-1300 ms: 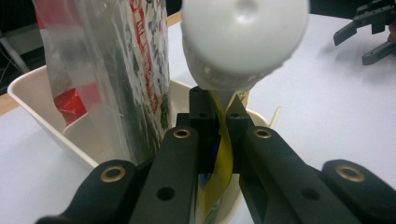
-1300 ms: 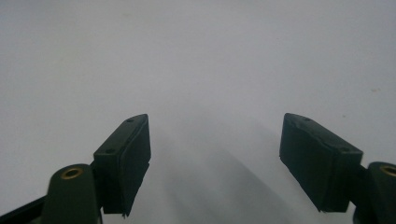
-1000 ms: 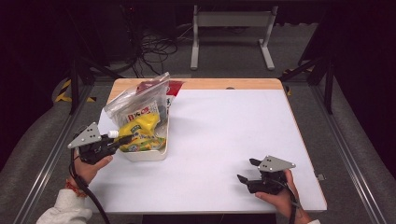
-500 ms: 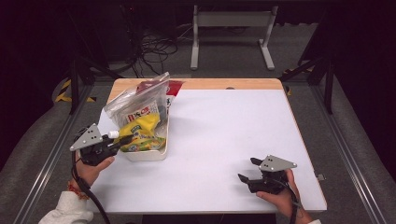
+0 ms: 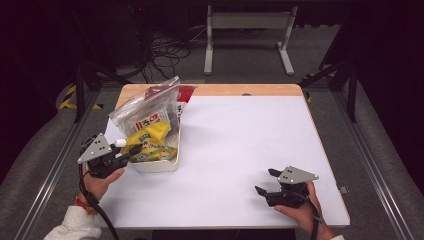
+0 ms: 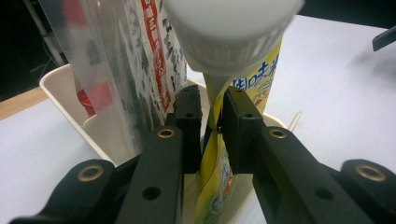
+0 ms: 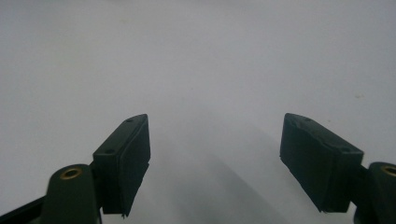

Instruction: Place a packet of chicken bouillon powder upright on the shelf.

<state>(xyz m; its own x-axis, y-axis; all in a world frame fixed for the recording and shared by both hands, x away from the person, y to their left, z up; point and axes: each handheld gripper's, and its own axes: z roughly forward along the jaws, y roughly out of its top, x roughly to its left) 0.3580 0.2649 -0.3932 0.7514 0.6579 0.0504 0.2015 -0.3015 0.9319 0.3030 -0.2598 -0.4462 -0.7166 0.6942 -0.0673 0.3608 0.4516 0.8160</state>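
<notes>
At the near left corner of the white tray [image 5: 159, 166], the left gripper [image 5: 129, 153] reaches in from the person's left hand [image 5: 100, 180], and its jaws stand on either side of the flattened neck of a yellow pouch [image 5: 150, 142]. In the left gripper view the yellow pouch [image 6: 215, 158] hangs in the gap between the two black jaws, just under its white screw cap [image 6: 231, 35], which sits so close to the lens that it is blurred and cut off by the top edge. These jaws have just been opening; a thin slit shows beside the pouch on each side, so they seem to stand slightly apart around the neck without pressing it, though it is hard to tell whether one pad brushes the foil. The pouch lies in the tray with its cap end toward the gripper, its lower half hidden behind the jaws. Beside it in the tray leans a clear plastic bag [image 5: 145, 107] with red and black printing, too smeared to read; the tray's far wall is hidden behind it. Well to the right of the tray, near the front edge of the surface [image 5: 240, 145], the right gripper [image 5: 264, 182] rests in the person's right hand [image 5: 302, 210] with its jaws spread wide and nothing between them. In the right gripper view the right gripper [image 7: 215, 158] faces bare, hazy white surface.
</notes>
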